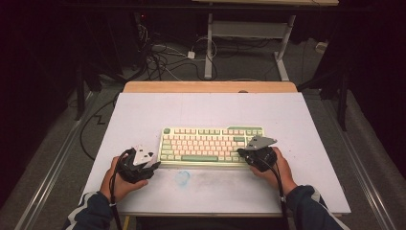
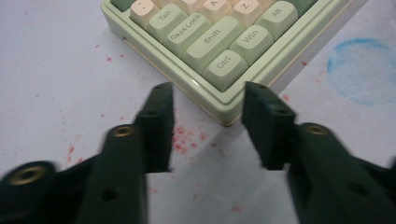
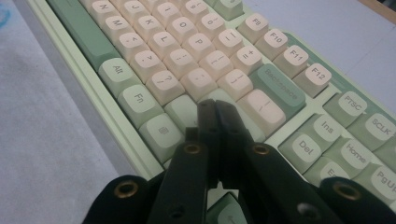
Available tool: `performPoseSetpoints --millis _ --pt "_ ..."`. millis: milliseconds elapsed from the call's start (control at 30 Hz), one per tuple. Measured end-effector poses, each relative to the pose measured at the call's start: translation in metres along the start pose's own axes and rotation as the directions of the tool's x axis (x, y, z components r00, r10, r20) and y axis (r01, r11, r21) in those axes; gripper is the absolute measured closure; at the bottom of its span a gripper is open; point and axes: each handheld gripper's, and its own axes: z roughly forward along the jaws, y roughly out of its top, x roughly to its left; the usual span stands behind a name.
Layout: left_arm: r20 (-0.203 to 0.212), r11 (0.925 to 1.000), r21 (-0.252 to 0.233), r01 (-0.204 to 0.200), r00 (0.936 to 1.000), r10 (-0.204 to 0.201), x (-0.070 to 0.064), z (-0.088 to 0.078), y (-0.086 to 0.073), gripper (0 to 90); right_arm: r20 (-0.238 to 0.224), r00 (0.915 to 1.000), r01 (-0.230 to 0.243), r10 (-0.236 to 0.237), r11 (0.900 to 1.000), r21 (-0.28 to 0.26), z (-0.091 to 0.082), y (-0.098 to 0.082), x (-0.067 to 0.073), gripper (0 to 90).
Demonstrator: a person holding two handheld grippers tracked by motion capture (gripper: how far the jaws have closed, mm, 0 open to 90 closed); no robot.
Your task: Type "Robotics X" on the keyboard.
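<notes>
Rigid, fairly heavy keyboard [image 1: 210,144] near the bench's front edge: left tool [image 2: 208,100] half-open straddling its corner, right tool [image 3: 215,112] shut on keys.

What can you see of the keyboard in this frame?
The keyboard is a compact plastic-looking board with a pale green case and cream and green keycaps, including a long green space bar. It lies flat on the white table, long edge toward the person. The right gripper, jaws shut, tips rest on the keys near Backspace. The left gripper has open jaws either side of the Ctrl corner, not touching it.
</notes>
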Motion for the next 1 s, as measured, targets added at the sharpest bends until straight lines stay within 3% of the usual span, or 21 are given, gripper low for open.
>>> performPoseSetpoints --millis 67,267,667,867,1000 --pt "0.013 0.9999 0.002 0.013 0.9998 -0.013 0.0 -0.002 0.002 66.6 0.0 1.0 0.0 0.0 1.0 -0.001 0.0 0.0 0.0 90.0" --pt "0.015 0.9999 0.011 -0.011 0.9998 0.011 -0.001 -0.004 0.004 86.8 0.002 1.0 0.001 -0.001 1.0 -0.003 0.0 0.0 0.0 90.0" --pt "0.037 0.9983 0.018 -0.055 0.9978 0.054 -0.01 -0.004 0.011 86.9 0.002 1.0 0.004 -0.004 1.0 -0.002 0.001 0.0 0.0 90.0" --pt "0.042 0.9963 0.031 -0.08 0.9961 0.078 -0.015 0.005 0.018 86.7 0.003 1.0 0.007 -0.007 1.0 -0.002 0.001 0.0 0.0 90.0" --pt "0.056 0.9968 0.032 -0.074 0.9958 0.072 -0.018 0.011 0.027 86.6 0.005 1.0 0.008 -0.008 1.0 -0.002 0.001 0.0 0.001 90.0"
